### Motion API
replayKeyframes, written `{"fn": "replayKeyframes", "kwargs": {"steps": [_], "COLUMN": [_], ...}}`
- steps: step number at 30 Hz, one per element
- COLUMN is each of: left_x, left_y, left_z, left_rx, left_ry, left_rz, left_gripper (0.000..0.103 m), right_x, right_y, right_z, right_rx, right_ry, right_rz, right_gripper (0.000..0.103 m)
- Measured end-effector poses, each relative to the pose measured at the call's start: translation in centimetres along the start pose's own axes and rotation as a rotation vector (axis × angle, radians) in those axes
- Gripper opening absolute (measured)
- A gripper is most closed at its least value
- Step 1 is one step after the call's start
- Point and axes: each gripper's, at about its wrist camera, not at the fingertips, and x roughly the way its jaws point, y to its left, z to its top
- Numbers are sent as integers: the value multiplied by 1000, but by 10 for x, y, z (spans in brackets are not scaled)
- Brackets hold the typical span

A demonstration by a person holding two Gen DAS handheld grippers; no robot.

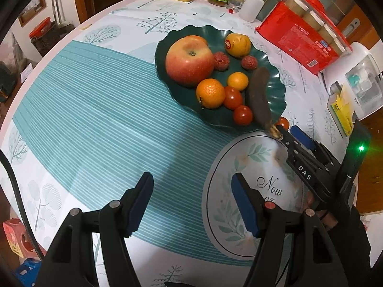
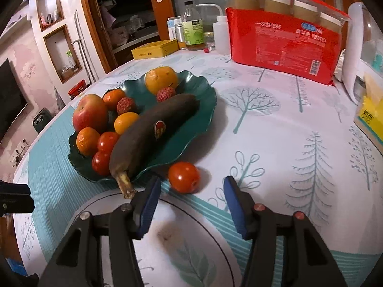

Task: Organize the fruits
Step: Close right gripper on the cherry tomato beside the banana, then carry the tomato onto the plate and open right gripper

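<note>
Loose tomato (image 2: 183, 177): red, glossy, round; on surface (image 2: 275, 143) beside green plate (image 2: 201, 110), just ahead of right tongs (image 2: 191, 191). Right tongs: apart, gripping nothing. Left tongs (image 1: 192, 191): apart, empty.

A dark green plate (image 2: 203, 110) holds a red-yellow apple (image 2: 89, 113), a brown-black banana (image 2: 148, 131) and red tomatoes (image 2: 107, 141); the worktop (image 2: 275, 143) cloth shows pale trees and teal stripes.
</note>
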Motion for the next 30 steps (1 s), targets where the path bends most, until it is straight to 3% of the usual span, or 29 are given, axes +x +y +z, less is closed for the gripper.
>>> {"fn": "replayKeyframes", "kwargs": {"steps": [9, 23, 30], "left_x": [0, 2, 1], "left_y": [0, -7, -6], "left_z": [0, 2, 0], "left_rx": [-7, 17, 31], "left_ry": [1, 6, 9], "left_rz": [7, -6, -14], "left_gripper": [66, 66, 66], "right_x": [6, -10, -15], "right_y": [4, -1, 8], "right_z": [4, 9, 21], "right_rx": [-16, -7, -10], "right_ry": [6, -16, -64], "right_rz": [24, -30, -2], "right_gripper": [29, 28, 28]}}
